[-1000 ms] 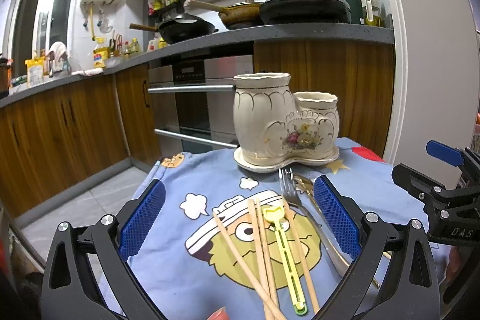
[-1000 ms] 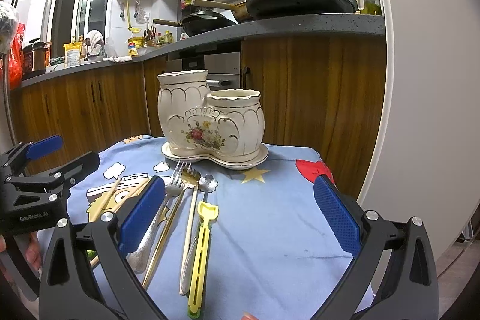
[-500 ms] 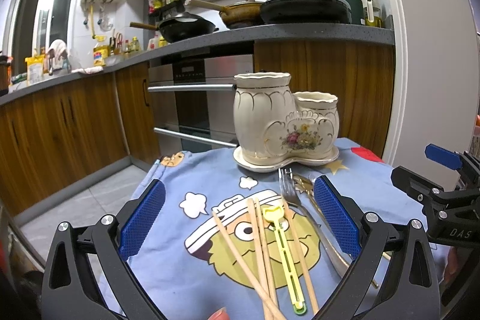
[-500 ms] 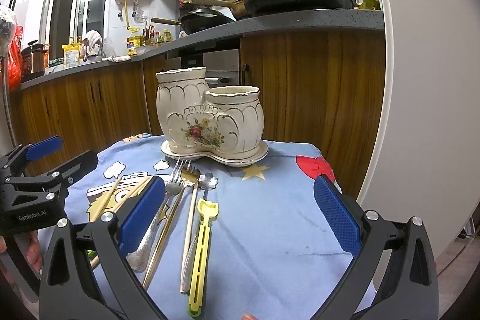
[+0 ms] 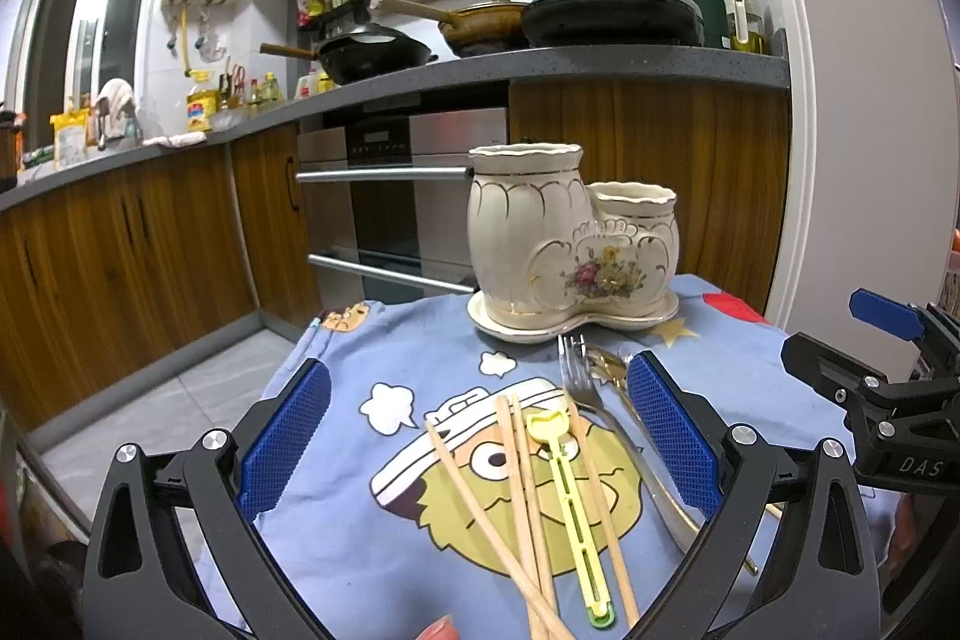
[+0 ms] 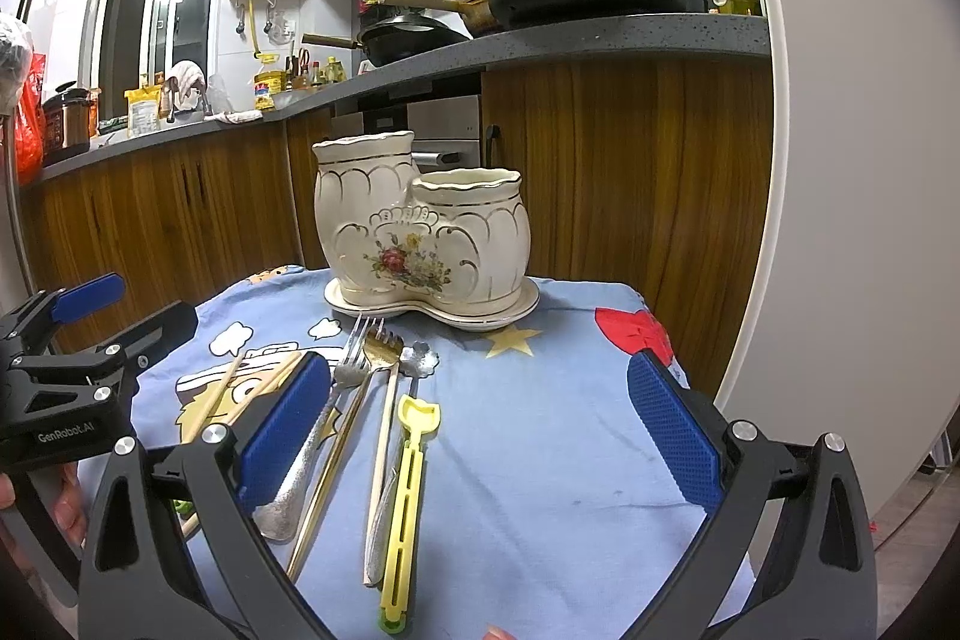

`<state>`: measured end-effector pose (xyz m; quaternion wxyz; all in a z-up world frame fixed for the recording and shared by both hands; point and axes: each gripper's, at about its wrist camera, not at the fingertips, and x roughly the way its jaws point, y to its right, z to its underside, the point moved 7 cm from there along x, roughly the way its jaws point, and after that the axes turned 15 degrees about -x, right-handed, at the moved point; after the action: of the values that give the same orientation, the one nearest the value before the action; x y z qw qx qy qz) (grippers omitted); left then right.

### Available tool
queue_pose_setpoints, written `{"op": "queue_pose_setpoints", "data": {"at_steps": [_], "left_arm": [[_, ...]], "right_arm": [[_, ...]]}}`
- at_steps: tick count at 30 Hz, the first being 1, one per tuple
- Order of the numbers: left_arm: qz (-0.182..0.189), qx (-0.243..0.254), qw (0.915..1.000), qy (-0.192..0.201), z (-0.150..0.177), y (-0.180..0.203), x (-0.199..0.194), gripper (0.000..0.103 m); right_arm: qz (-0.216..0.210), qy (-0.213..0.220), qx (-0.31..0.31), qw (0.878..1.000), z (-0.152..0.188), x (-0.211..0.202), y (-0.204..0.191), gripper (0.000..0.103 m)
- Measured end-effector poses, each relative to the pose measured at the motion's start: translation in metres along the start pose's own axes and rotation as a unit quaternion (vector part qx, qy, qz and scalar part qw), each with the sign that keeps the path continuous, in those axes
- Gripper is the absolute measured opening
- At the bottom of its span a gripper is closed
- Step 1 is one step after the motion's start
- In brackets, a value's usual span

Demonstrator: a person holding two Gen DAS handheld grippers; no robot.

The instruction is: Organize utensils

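A cream ceramic two-pot utensil holder (image 5: 570, 244) (image 6: 420, 244) stands on its saucer at the far side of a small table with a blue cartoon cloth (image 5: 384, 508) (image 6: 540, 460). Wooden chopsticks (image 5: 516, 484), a yellow plastic utensil (image 5: 570, 508) and a silver fork (image 5: 585, 388) lie before the holder. In the right wrist view I see the silver fork (image 6: 324, 424), a gold fork (image 6: 366, 388), a small spoon (image 6: 420, 358) and another yellow utensil (image 6: 408, 484). My left gripper (image 5: 477, 436) is open above the chopsticks. My right gripper (image 6: 480, 436) is open above the forks' right side.
Wooden kitchen cabinets (image 5: 120, 250) and a built-in oven (image 5: 408, 196) stand behind the table. Pans (image 5: 606, 10) sit on the grey counter. A white wall (image 6: 852, 220) rises at the right. The table's far edge lies just behind the holder.
The right gripper has moved slightly closer to the holder and utensils. The left gripper has hardly moved. Both stay open.
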<state>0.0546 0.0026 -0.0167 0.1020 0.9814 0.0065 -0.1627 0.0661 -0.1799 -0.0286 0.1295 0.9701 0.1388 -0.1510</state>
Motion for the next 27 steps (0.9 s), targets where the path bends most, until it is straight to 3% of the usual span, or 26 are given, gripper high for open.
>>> {"op": "queue_pose_setpoints", "data": {"at_steps": [19,24,27], "left_arm": [[-0.003,0.004,1.0,-0.005,0.003,-0.002,0.006,0.098],[-0.002,-0.008,0.9998,-0.019,0.002,-0.006,0.014,0.098],[0.0,-0.001,1.0,-0.01,-0.002,-0.006,0.019,0.098]], "right_arm": [[-0.009,-0.01,0.006,1.0,0.001,0.005,-0.002,0.098],[-0.024,-0.026,0.018,0.999,0.004,0.014,0.0,0.098],[-0.045,-0.058,0.05,0.996,0.01,0.024,0.003,0.098]]}}
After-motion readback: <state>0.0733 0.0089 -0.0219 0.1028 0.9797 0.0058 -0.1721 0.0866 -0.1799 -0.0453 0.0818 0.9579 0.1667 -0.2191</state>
